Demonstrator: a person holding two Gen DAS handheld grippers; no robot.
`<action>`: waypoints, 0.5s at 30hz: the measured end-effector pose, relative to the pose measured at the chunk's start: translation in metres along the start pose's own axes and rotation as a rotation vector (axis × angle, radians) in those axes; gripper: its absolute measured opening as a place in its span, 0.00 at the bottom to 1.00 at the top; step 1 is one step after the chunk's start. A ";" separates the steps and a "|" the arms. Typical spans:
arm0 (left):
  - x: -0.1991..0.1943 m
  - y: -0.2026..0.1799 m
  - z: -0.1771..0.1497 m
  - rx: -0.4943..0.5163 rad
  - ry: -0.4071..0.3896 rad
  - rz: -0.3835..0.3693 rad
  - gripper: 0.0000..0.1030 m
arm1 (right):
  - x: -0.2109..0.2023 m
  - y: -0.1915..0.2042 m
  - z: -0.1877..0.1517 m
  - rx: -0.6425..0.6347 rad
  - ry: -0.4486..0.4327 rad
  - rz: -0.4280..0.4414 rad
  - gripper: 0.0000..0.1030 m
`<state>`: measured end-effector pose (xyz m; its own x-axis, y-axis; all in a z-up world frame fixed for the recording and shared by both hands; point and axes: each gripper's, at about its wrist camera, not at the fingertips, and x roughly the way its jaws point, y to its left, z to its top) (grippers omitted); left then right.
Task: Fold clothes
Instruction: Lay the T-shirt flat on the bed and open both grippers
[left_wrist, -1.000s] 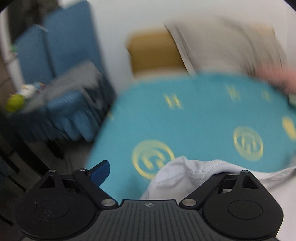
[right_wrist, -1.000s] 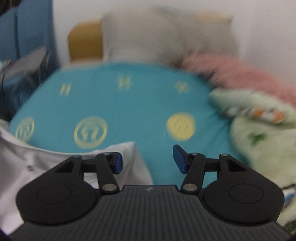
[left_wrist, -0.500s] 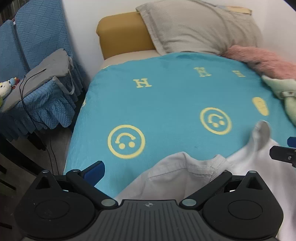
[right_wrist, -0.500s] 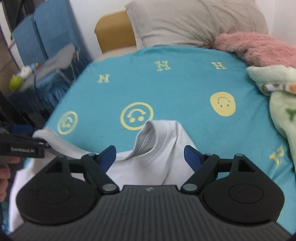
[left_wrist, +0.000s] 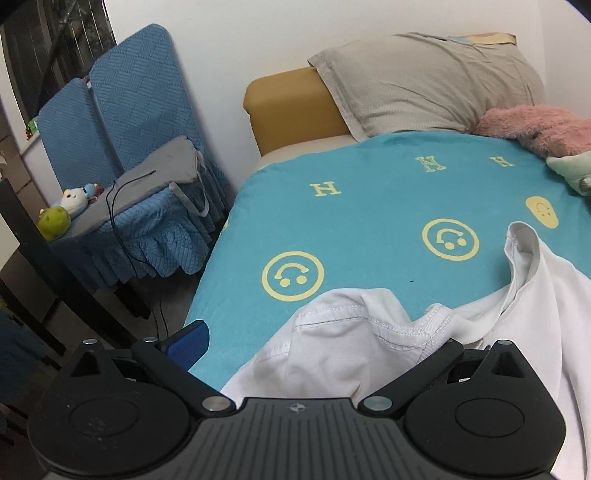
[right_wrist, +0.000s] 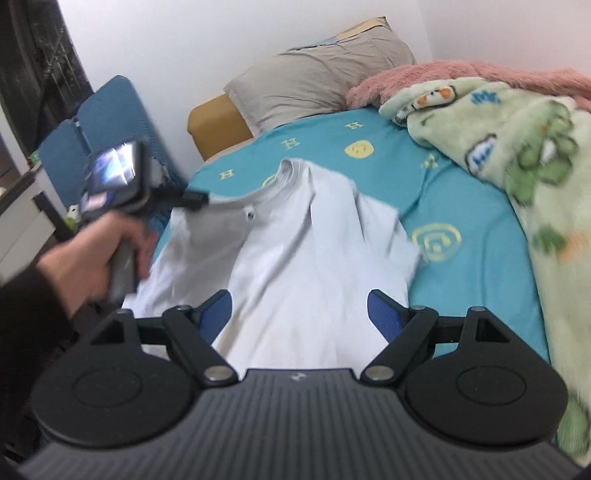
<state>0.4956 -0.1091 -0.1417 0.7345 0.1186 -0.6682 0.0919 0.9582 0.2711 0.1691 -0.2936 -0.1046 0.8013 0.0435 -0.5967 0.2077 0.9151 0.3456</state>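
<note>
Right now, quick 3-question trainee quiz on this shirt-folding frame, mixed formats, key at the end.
1. True or false: the right gripper is clamped on the white T-shirt.
2. What lies directly under the shirt? A) teal smiley sheet B) green blanket C) grey pillow
3. Fill in: in the right wrist view, the left gripper meets the shirt at its ____.

Key: 1 false, jaws open, shirt between them ungripped; 2 A; 3 collar.

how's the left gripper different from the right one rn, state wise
The left gripper has the white t-shirt bunched between its fingers near the collar; the right gripper is open, with the shirt lying flat beneath. In the right wrist view a hand holds the left one. Both have blue pads.
</note>
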 end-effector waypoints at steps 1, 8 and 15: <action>0.002 -0.003 0.000 0.002 -0.004 0.005 1.00 | 0.002 -0.001 -0.007 -0.001 0.007 0.002 0.80; 0.063 -0.057 -0.006 0.345 0.051 0.241 0.99 | 0.048 0.004 -0.025 -0.110 0.007 0.040 0.80; 0.055 -0.081 0.031 0.428 0.107 0.065 0.97 | 0.075 -0.017 -0.030 -0.138 -0.005 -0.001 0.80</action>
<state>0.5497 -0.1883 -0.1792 0.6765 0.2227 -0.7019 0.3342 0.7565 0.5621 0.2092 -0.2936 -0.1771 0.8042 0.0408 -0.5929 0.1295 0.9616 0.2418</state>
